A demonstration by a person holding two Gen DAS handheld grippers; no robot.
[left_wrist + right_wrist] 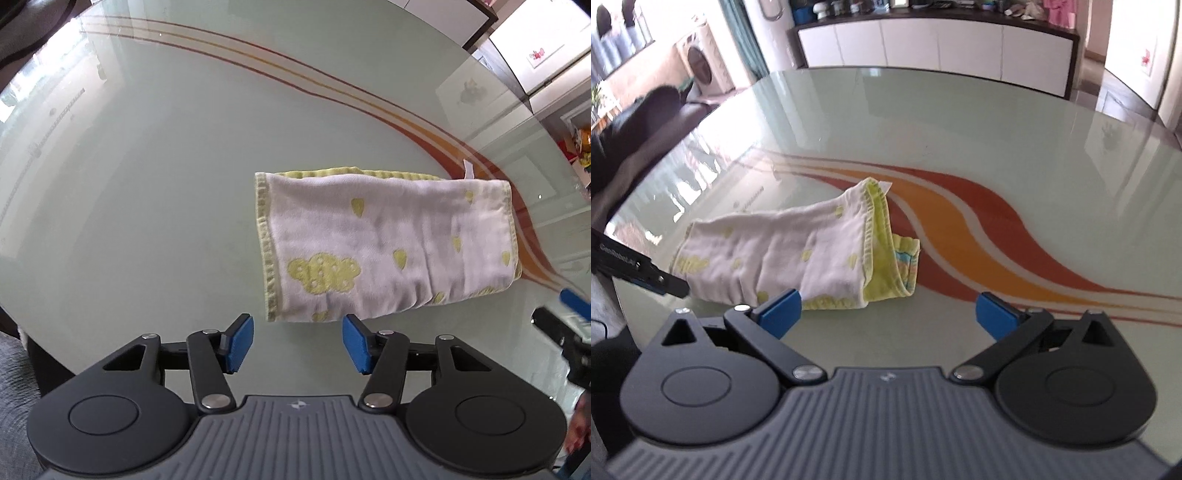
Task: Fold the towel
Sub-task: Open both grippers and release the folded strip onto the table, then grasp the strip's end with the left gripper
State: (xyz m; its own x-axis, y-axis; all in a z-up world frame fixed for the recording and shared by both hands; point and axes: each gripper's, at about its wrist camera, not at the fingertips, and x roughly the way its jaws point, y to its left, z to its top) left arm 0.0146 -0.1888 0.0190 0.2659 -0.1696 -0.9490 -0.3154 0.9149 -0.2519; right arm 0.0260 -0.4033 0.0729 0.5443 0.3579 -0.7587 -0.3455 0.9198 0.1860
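Towel [388,243] lies folded into a strip right of frame centre; I judge one fold remains. Left gripper [297,345] and right gripper [888,314] gape, empty.

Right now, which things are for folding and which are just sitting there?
For the job: cloud-print towel, left tool, right tool.
Just there: glass table, white sideboard, washing machine.
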